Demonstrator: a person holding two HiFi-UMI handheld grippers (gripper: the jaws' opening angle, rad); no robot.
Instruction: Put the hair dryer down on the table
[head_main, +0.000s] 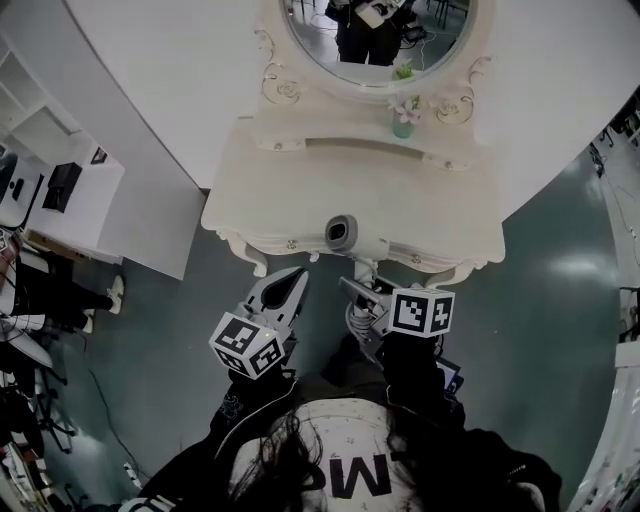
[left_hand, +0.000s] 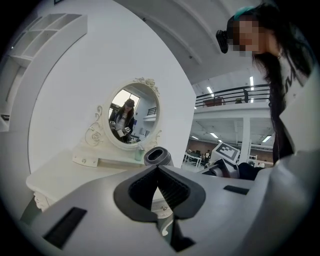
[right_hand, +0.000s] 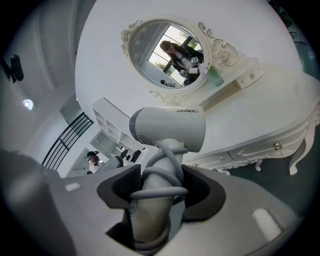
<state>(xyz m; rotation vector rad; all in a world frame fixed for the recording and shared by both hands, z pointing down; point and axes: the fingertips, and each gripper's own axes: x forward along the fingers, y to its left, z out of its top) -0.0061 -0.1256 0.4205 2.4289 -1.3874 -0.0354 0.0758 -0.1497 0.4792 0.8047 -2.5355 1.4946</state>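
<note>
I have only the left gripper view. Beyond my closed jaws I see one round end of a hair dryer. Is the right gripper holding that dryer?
Observer: Yes. In the right gripper view, the right gripper is shut on the handle of the hair dryer.
Operator: Is the cord hanging loose?
Observer: No. The cord is wound round the handle, inside the grip.
Operator: Where is the dryer relative to the table?
Observer: In the head view, its body is at the front edge of the table, with the open end toward the camera. I cannot tell whether it touches the top.
</note>
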